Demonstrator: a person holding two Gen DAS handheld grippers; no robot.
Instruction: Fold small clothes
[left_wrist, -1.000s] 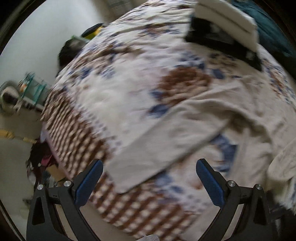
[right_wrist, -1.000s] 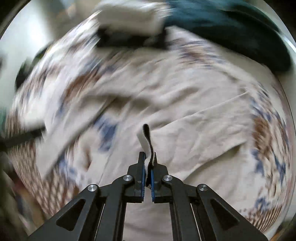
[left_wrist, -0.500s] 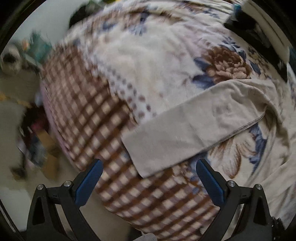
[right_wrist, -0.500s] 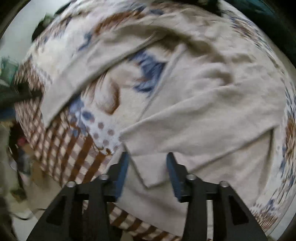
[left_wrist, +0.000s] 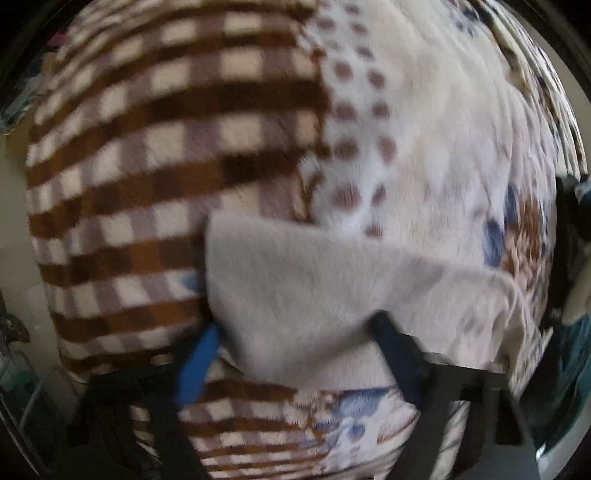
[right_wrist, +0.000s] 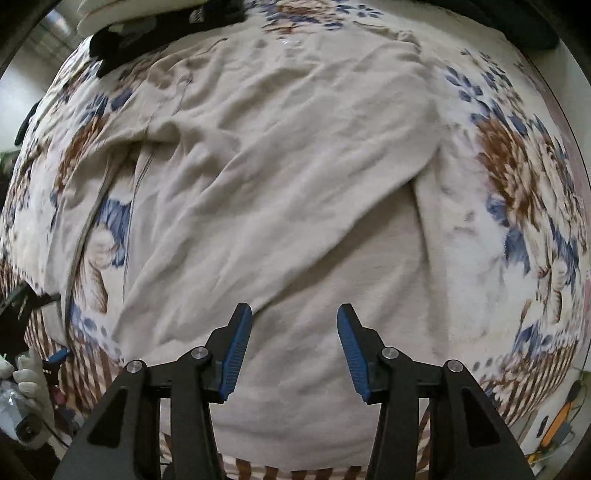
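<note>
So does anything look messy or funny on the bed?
Yes. The beige garment lies wrinkled and crooked on the flowery blanket, one long part trailing off toward the checked edge. Both tools, left and right, are open.

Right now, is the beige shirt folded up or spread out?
Mostly spread out: the beige shirt lies wrinkled across the blanket, one flap turned over.

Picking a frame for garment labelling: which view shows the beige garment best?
Right wrist. The beige garment is sharp there, spread over the floral blanket, with the open right gripper above it. The left wrist view is blurred and shows only one end between the open left gripper's fingers.
</note>
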